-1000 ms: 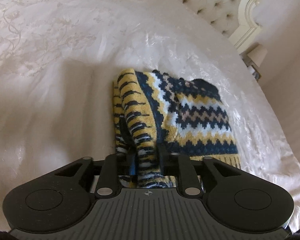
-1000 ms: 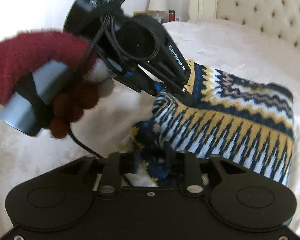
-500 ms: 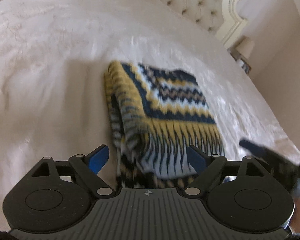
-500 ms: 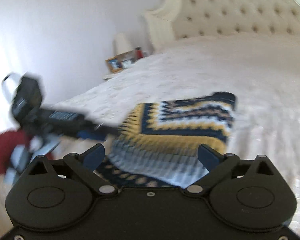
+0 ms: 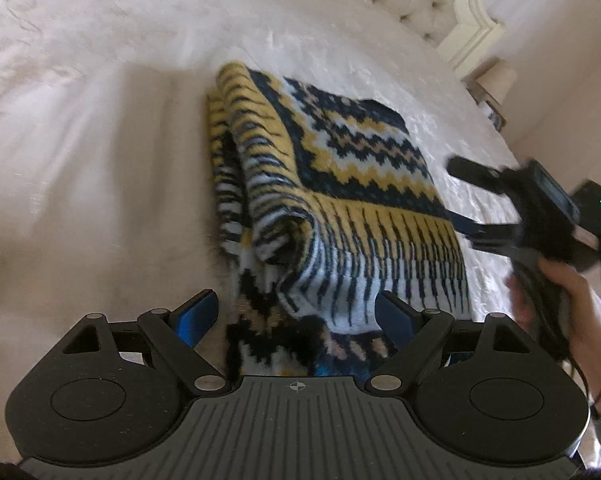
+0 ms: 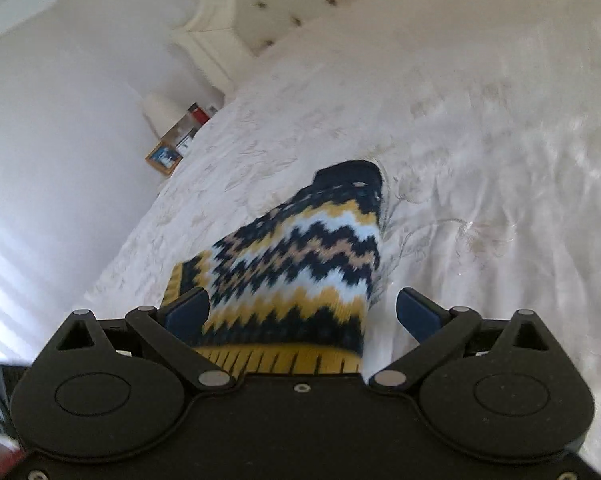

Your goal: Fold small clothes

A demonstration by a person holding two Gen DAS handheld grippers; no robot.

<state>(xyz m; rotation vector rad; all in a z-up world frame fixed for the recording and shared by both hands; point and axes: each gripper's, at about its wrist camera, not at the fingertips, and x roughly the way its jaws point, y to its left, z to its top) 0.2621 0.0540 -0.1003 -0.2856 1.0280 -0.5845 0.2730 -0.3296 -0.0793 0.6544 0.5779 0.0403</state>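
Observation:
A folded knit sweater (image 5: pixel 340 184) in navy, yellow and pale-blue zigzags lies on the white bed (image 5: pixel 80 160). My left gripper (image 5: pixel 298 312) is open, its blue pads (image 5: pixel 196 312) on either side of the sweater's near edge. My right gripper (image 5: pixel 466 198) shows at the right of the left wrist view, open, at the sweater's right side. In the right wrist view the sweater (image 6: pixel 300 264) lies between the open fingers of my right gripper (image 6: pixel 302 308). Neither gripper holds cloth.
The tufted cream headboard (image 5: pixel 432 4) stands at the far end of the bed. A nightstand with a lamp (image 5: pixel 496 80) is beside it. A second nightstand with a framed picture (image 6: pixel 164 156) and small items stands at the bed's other side.
Both grippers let go of the sweater and opened a second ago. The sweater now lies folded flat. My right gripper has swung round to the sweater's right side.

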